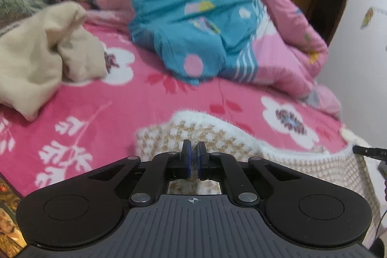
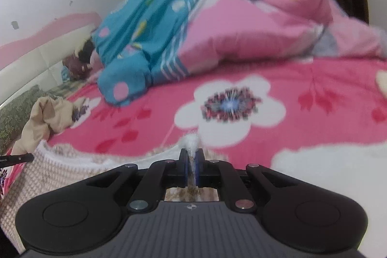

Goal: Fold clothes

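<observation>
Houndstooth knit garment [image 1: 193,134], tan and white check with fluffy white trim, lies on the near edge of the bed [image 1: 150,98], under both tools. Left tool [image 1: 193,149]: pads nearly together with a thin gap, no cloth seen between them in the left wrist view, sits just over the garment's near part. Cannot tell whether it grips anything lower down. Right tool [image 2: 192,156]: closed tight on a pinch of the garment's white fluffy edge [image 2: 191,144], cloth tuft sticks out past the tips.

Handling, as a judgement: soft, light, limp knit, fuzzy not slippery, will drape and sag between grips, not fragile but loops could snag. Best hold is on the trimmed edge or a corner, where the right tool has it; a matching edge point suits the left.

Orientation: garment's long axis seems to run left-right along the near bed edge, spanning from the left tool to the right tool; far edge curves toward the bed middle. Which end is collar or hem cannot tell, blurred.

Else on the bed: beige garment [image 1: 43,52] crumpled at far left, well apart; blue and pink quilt [image 1: 193,16] heaped at far side.

Fold stage unclear: cloth could be mid-fold or being spread out.
</observation>
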`<state>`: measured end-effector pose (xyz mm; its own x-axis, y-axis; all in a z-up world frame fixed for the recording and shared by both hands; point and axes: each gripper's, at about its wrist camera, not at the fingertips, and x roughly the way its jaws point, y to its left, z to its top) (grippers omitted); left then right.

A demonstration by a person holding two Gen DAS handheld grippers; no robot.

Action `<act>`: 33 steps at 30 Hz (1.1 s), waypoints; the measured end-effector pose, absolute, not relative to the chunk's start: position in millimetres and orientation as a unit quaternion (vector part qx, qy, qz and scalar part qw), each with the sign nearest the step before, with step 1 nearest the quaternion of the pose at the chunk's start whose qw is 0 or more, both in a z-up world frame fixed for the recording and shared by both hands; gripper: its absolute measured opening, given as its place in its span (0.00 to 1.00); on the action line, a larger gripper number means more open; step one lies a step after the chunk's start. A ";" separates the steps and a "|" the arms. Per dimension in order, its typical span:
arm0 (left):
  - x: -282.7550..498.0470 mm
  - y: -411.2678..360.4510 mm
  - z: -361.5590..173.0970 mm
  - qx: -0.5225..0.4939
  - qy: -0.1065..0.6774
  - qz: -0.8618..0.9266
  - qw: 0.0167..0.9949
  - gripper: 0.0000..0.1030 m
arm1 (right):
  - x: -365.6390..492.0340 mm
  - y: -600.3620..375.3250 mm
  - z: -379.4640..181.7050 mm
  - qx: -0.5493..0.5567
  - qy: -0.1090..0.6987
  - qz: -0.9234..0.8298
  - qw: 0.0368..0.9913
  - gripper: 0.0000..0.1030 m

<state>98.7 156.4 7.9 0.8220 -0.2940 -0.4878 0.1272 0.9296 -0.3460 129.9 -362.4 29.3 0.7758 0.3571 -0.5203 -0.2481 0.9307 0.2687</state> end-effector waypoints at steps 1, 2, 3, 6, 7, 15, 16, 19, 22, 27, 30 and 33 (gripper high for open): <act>99.0 157.7 10.7 -0.151 0.272 -0.110 0.944 0.02 | 133.1 -360.9 31.7 0.091 0.289 0.162 0.939 0.04; 100.7 158.8 12.8 -0.151 0.269 -0.107 0.945 0.02 | 136.3 -359.4 34.0 0.089 0.285 0.163 0.941 0.04; 102.7 159.9 14.8 -0.151 0.266 -0.105 0.946 0.02 | 139.4 -357.8 36.4 0.087 0.280 0.163 0.942 0.04; 111.8 162.1 15.5 -0.153 0.261 -0.098 0.948 0.02 | 149.0 -353.2 43.4 0.081 0.267 0.165 0.946 0.04; 114.9 162.0 13.2 -0.153 0.261 -0.096 0.948 0.02 | 152.1 -351.7 45.8 0.079 0.263 0.166 0.947 0.04; 127.1 158.9 2.8 -0.156 0.257 -0.077 0.951 0.01 | 180.4 -354.5 9.2 0.105 0.291 0.149 0.939 0.04; 125.8 158.9 8.7 -0.151 0.247 -0.077 0.954 0.01 | 179.2 -353.3 15.0 0.100 0.277 0.153 0.943 0.04; 131.6 160.5 11.0 -0.150 0.254 -0.067 0.953 0.01 | 180.9 -351.8 20.7 0.092 0.261 0.158 0.948 0.04; 145.6 153.1 -11.8 -0.133 0.299 -0.050 0.944 0.02 | 191.3 -351.9 -5.6 0.094 0.292 0.148 0.940 0.04; 148.9 149.5 -21.9 -0.127 0.316 -0.036 0.939 0.11 | 198.1 -350.1 -37.6 0.089 0.331 0.124 0.931 0.10; 140.6 149.0 -7.8 -0.110 0.299 -0.014 0.948 0.27 | 191.7 -355.3 -20.2 0.095 0.324 0.106 0.935 0.29; 120.6 141.1 12.3 -0.087 0.247 0.009 0.965 0.42 | 177.7 -361.1 6.3 0.104 0.304 0.094 0.942 0.29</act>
